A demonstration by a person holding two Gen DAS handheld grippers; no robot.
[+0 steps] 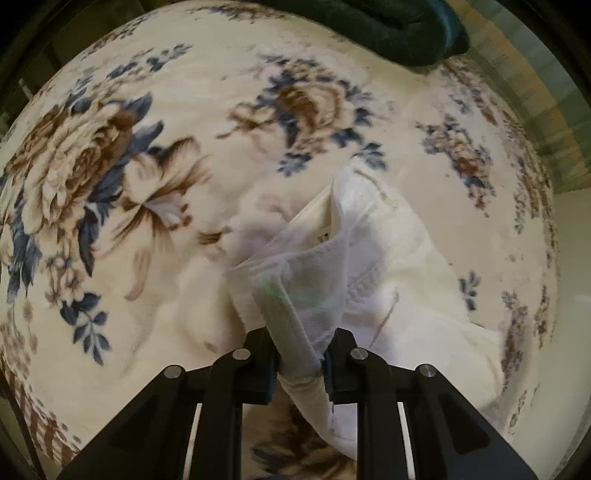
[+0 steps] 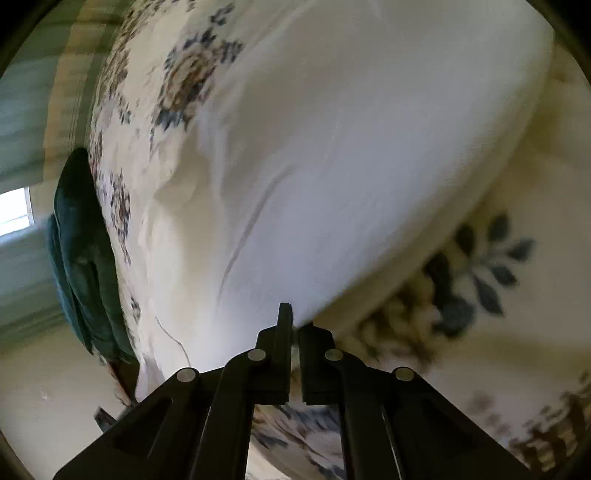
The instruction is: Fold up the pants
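Note:
The white pants (image 1: 373,258) lie bunched on a cream blanket with blue and brown flowers (image 1: 110,184). My left gripper (image 1: 301,354) is shut on a ribbed waistband edge of the pants, which rises from between the fingers. In the right wrist view the pants (image 2: 351,166) spread wide as a smooth white sheet. My right gripper (image 2: 295,332) is shut on their near edge and holds it above the blanket (image 2: 480,332). Both views are blurred.
A dark green folded cloth (image 1: 388,29) lies at the far edge of the blanket; it also shows in the right wrist view (image 2: 85,266) at the left. Green-striped curtains (image 2: 33,110) and a bright window (image 2: 14,210) stand beyond.

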